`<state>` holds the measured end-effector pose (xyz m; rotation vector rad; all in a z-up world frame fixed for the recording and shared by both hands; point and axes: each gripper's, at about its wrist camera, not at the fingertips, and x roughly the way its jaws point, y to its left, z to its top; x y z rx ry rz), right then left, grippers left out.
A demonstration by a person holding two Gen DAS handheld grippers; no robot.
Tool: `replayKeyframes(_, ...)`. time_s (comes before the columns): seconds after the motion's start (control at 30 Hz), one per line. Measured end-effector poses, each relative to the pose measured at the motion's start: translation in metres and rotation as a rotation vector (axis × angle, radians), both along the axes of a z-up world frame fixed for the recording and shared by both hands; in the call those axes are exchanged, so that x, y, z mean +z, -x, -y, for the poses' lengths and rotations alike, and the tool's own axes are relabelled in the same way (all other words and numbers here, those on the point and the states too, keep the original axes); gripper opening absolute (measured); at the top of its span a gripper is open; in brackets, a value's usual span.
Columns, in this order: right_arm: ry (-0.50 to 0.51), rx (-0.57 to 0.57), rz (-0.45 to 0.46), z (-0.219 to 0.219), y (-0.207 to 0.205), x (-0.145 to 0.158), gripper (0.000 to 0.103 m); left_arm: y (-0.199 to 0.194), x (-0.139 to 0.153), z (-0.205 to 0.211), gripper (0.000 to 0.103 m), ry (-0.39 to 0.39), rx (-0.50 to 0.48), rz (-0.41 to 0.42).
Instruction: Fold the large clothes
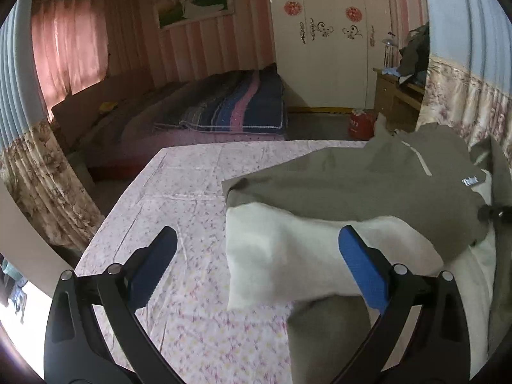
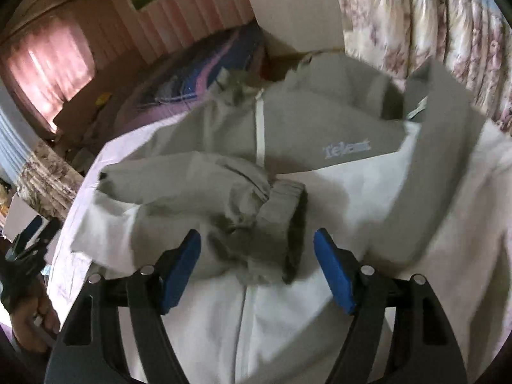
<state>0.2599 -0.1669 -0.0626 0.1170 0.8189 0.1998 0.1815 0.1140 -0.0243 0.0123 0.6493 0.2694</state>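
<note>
Two grippers are hovering over a grey and white jacket (image 1: 368,185) that is lying on a table covered in a pink floral sheet (image 1: 179,198). The left gripper (image 1: 256,265) is holding its blue-padded fingers wide apart, gripping nothing; its right pad is sitting over the jacket's white lower panel, while its left pad is hanging over bare sheet. In the right wrist view, the right gripper (image 2: 257,268) is also spreading its fingers, with the grey sleeve cuff (image 2: 284,224) lying between them, not clamped. That sleeve is folded across the white front of the jacket, just below the white chest lettering (image 2: 347,150). The jacket is occupying the right part of the table. Far behind, a bed with a striped blanket (image 1: 230,105) is standing beside a white wardrobe (image 1: 323,41).
</note>
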Motion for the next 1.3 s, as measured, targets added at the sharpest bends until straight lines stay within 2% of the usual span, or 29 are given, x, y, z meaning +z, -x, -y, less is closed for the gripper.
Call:
replayKeyframes(0.03, 0.014, -0.01, -0.01, -0.002, -0.009, -0.005, 0.071, -0.007, -0.003, -0.003, 0.1, -0.007, 0.011, -0.014)
replayKeyframes(0.1, -0.013, 0.009, -0.051, -0.004, -0.022, -0.014, 0.039, -0.013, -0.008, -0.007, 0.1, -0.003, 0.022, -0.025)
replayKeyframes(0.13, -0.023, 0.005, -0.079, -0.005, -0.028, -0.018, 0.037, -0.019, -0.011, -0.01, 0.1, 0.007, 0.036, -0.041)
replayKeyframes(0.2, 0.017, 0.044, -0.052, -0.013, -0.027, -0.014, 0.021, -0.025, -0.015, -0.011, 0.1, 0.036, 0.034, -0.052)
replayKeyframes(0.3, 0.062, 0.032, 0.016, -0.008, -0.025, 0.006, 0.014, -0.036, -0.016, -0.008, 0.1, 0.035, 0.035, -0.061)
replayKeyframes(0.37, 0.179, -0.05, 0.138, 0.003, -0.019, 0.032, 0.013, -0.043, -0.014, -0.002, 0.1, 0.029, 0.03, -0.057)
replayKeyframes(0.43, 0.272, -0.105, 0.203, 0.014, -0.02, 0.047, 0.013, -0.05, -0.012, 0.002, 0.1, 0.025, 0.024, -0.054)
replayKeyframes(0.53, 0.338, -0.153, 0.186, 0.034, -0.037, 0.048, 0.013, -0.064, -0.01, 0.016, 0.1, 0.013, 0.006, -0.055)
replayKeyframes(0.63, 0.329, -0.163, 0.071, 0.06, -0.056, 0.028, 0.018, -0.091, -0.029, 0.032, 0.1, -0.066, -0.003, -0.124)
replayKeyframes(0.7, 0.325, -0.149, 0.009, 0.069, -0.062, 0.011, 0.033, -0.103, -0.043, 0.033, 0.1, -0.089, 0.002, -0.175)
replayKeyframes(0.73, 0.322, -0.132, -0.012, 0.074, -0.061, 0.003, 0.035, -0.109, -0.051, 0.034, 0.1, -0.097, 0.0, -0.209)
replayKeyframes(0.8, 0.311, -0.119, -0.013, 0.081, -0.055, -0.003, 0.05, -0.119, -0.073, 0.035, 0.1, -0.151, -0.022, -0.291)
replayKeyframes(0.87, 0.291, -0.134, 0.004, 0.092, -0.046, -0.002, 0.063, -0.118, -0.081, 0.036, 0.1, -0.177, -0.036, -0.292)
replayKeyframes(1.0, 0.175, -0.109, 0.043, 0.118, -0.021, 0.004, 0.067, -0.102, -0.066, 0.039, 0.1, -0.138, -0.047, -0.259)
replayKeyframes(1.07, 0.125, -0.114, 0.089, 0.129, -0.001, 0.013, 0.074, -0.079, -0.045, 0.053, 0.1, -0.118, -0.09, -0.199)
replayKeyframes(1.17, 0.059, -0.129, 0.159, 0.145, 0.033, 0.022, 0.074, -0.039, -0.015, 0.084, 0.1, -0.049, -0.191, -0.14)
replayKeyframes(1.3, -0.004, -0.185, 0.222, 0.171, 0.073, 0.021, 0.079, 0.02, -0.001, 0.137, 0.1, 0.057, -0.345, -0.127)
